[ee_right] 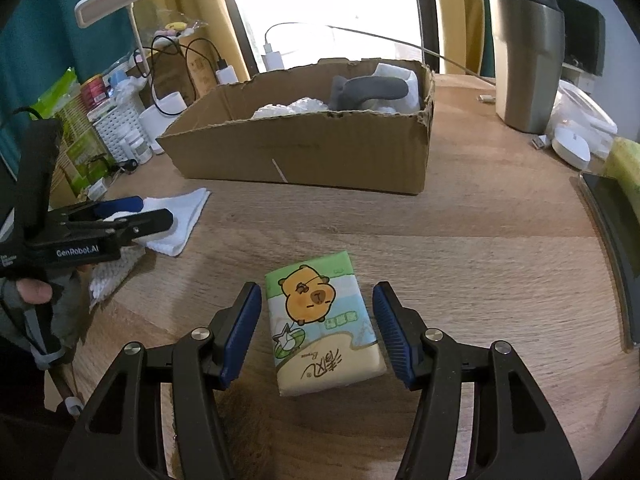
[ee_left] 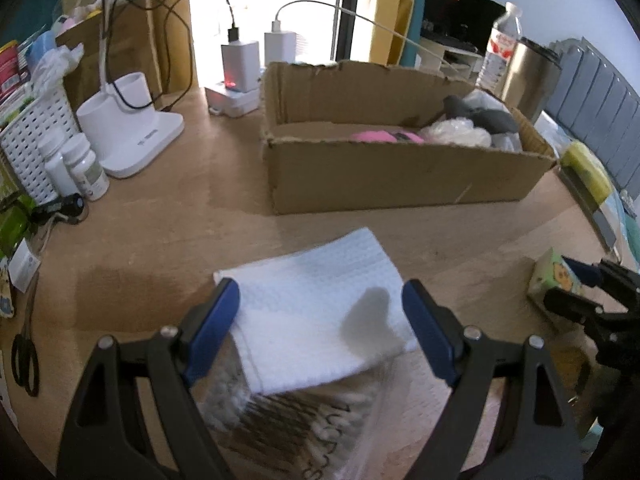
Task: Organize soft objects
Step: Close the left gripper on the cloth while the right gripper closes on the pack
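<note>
A folded white cloth (ee_left: 320, 312) lies on the wooden table, resting partly on a clear bag of cotton swabs (ee_left: 296, 420). My left gripper (ee_left: 320, 320) is open, its blue pads either side of the cloth. It also shows in the right wrist view (ee_right: 136, 210) over the cloth (ee_right: 176, 220). A tissue pack with a cartoon capybara (ee_right: 320, 320) lies flat between the open fingers of my right gripper (ee_right: 318, 324). The pack also shows in the left wrist view (ee_left: 554, 280). A cardboard box (ee_left: 400, 176) behind holds pink, white and grey soft items.
A white lamp base (ee_left: 132, 136), pill bottles (ee_left: 84, 168), a white basket (ee_left: 32, 140) and scissors (ee_left: 26, 360) stand at the left. Chargers (ee_left: 240, 64) sit behind the box. A steel tumbler (ee_right: 524, 60) and a yellow sponge (ee_left: 588, 168) are at the right.
</note>
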`<state>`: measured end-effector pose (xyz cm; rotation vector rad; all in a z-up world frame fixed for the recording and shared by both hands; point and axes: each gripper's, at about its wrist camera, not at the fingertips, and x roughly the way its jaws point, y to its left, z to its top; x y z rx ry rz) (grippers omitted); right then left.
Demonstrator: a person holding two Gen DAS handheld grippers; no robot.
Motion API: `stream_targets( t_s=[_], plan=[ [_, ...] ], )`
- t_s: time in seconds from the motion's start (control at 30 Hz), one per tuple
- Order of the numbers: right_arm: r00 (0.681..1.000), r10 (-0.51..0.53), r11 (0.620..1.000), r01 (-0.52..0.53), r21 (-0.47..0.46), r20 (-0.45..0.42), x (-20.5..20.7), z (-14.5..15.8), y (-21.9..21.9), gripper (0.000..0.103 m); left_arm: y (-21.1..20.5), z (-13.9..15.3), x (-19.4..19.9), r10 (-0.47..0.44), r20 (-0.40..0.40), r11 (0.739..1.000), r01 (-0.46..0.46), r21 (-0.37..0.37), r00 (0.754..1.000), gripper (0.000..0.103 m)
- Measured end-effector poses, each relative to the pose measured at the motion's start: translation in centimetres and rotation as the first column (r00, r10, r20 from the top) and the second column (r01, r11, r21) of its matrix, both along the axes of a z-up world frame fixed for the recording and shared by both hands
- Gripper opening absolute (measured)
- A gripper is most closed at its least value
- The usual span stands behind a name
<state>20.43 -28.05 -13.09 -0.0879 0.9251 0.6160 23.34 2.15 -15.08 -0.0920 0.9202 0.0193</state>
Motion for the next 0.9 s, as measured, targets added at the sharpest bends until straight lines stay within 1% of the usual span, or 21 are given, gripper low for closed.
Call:
stream_targets(
  t_s=[0.13, 0.23, 0.37, 0.4, 0.43, 0.5, 0.6, 0.67, 0.73, 0.77, 0.8, 0.9],
  plan=[
    [1.000, 0.002, 1.000, -0.002, 0.000, -0.003, 0.1, 0.0, 0.1, 0.061, -0.5, -1.0, 0.7, -0.023, -0.044, 0.999, 0.024, 0.032, 0.999, 0.085],
    [1.000, 0.002, 1.000, -0.001, 0.005, -0.005, 0.1, 0.1, 0.0, 0.061, -0.9, -1.1, 0.8, -0.030, -0.050, 0.997, 0.033, 0.063, 0.998, 0.085],
    [1.000, 0.002, 1.000, -0.002, 0.009, -0.007, 0.0, 0.1, 0.0, 0.061, -1.2, -1.1, 0.7, -0.043, -0.051, 0.997, 0.046, 0.064, 0.998, 0.084],
    [1.000, 0.002, 1.000, -0.002, 0.010, -0.007, 0.1, 0.1, -0.1, 0.061, -1.4, -1.1, 0.6, -0.049, -0.052, 0.997, 0.052, 0.064, 0.997, 0.082],
    [1.000, 0.003, 1.000, -0.003, 0.011, -0.008, 0.1, 0.1, -0.1, 0.061, -1.5, -1.1, 0.6, -0.059, -0.052, 0.996, 0.062, 0.065, 0.997, 0.079],
    [1.000, 0.005, 1.000, -0.005, 0.014, -0.009, 0.1, 0.1, 0.0, 0.061, -2.1, -0.9, 0.4, -0.085, -0.048, 0.994, 0.088, 0.066, 0.995, 0.064],
    [1.000, 0.006, 1.000, -0.006, 0.015, -0.009, 0.1, 0.0, -0.1, 0.061, -2.9, -0.7, 0.3, -0.120, -0.043, 0.990, 0.123, 0.066, 0.992, 0.050],
    [1.000, 0.005, 1.000, -0.005, 0.015, -0.009, 0.1, 0.0, -0.1, 0.060, -3.5, -0.5, 0.2, -0.140, -0.041, 0.988, 0.143, 0.064, 0.989, 0.046],
    [1.000, 0.002, 1.000, -0.002, 0.016, -0.009, 0.1, 0.0, -0.1, 0.057, -3.9, -0.4, 0.1, -0.161, -0.038, 0.985, 0.163, 0.060, 0.986, 0.041],
    [1.000, 0.003, 1.000, -0.003, 0.017, -0.010, 0.0, 0.0, -0.1, 0.055, -4.1, -0.4, 0.0, -0.171, -0.037, 0.983, 0.173, 0.056, 0.985, 0.037],
    [1.000, 0.005, 1.000, -0.005, 0.019, -0.011, 0.0, 0.0, -0.1, 0.053, -4.3, -0.3, -0.1, -0.182, -0.035, 0.982, 0.183, 0.048, 0.983, 0.034],
    [1.000, 0.009, 1.000, -0.009, 0.018, -0.011, 0.0, 0.0, -0.1, 0.052, -4.8, 0.0, -0.2, -0.208, -0.029, 0.978, 0.209, 0.029, 0.978, 0.029]
  ],
)
